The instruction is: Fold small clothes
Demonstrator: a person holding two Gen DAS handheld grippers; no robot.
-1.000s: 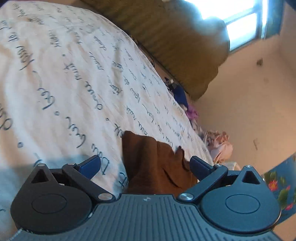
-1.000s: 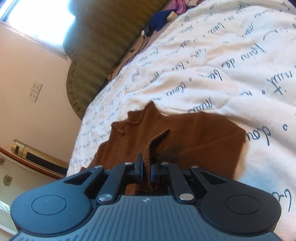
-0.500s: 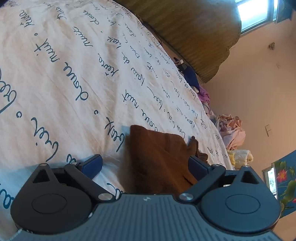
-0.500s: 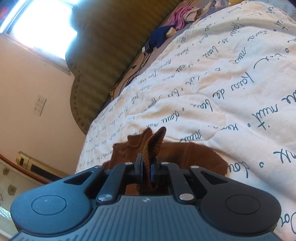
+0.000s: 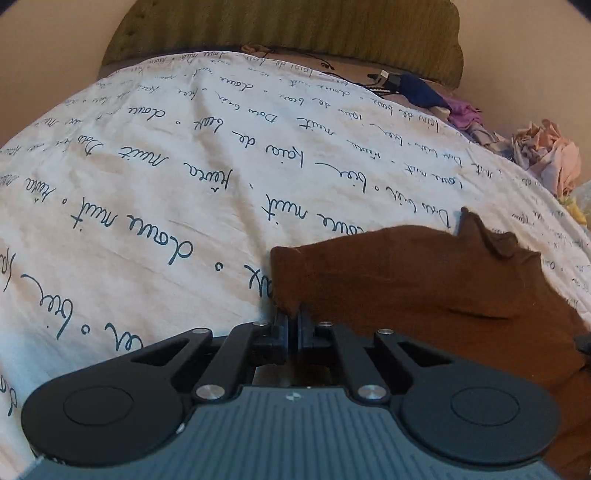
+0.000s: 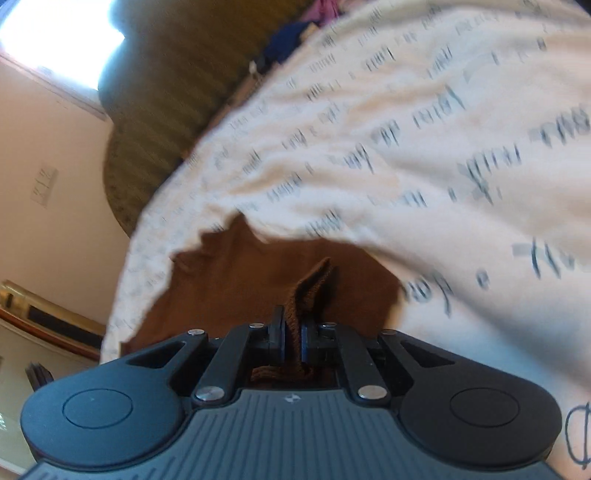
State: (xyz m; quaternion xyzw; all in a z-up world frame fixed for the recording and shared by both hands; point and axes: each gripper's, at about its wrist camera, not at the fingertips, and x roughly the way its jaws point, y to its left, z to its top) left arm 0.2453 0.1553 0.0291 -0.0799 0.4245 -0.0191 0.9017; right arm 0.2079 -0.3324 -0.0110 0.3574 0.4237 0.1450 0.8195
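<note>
A small brown knit garment (image 5: pixel 424 284) lies on a white bedspread with dark script lettering (image 5: pixel 155 206). My left gripper (image 5: pixel 292 323) is shut on the garment's near left corner, low against the bedspread. In the right wrist view the same brown garment (image 6: pixel 258 280) lies ahead, blurred by motion. My right gripper (image 6: pixel 291 325) is shut on a ribbed edge of the garment that stands up between the fingers.
A green padded headboard (image 5: pixel 295 26) stands at the far end of the bed. Blue, purple and pink clothes (image 5: pixel 546 158) are piled at the far right. In the right wrist view a wall with a socket (image 6: pixel 44 184) is to the left.
My left gripper, open beside the garment before, has closed on its near left corner. My right gripper still holds the ribbed edge and is moving, so its view is blurred.
</note>
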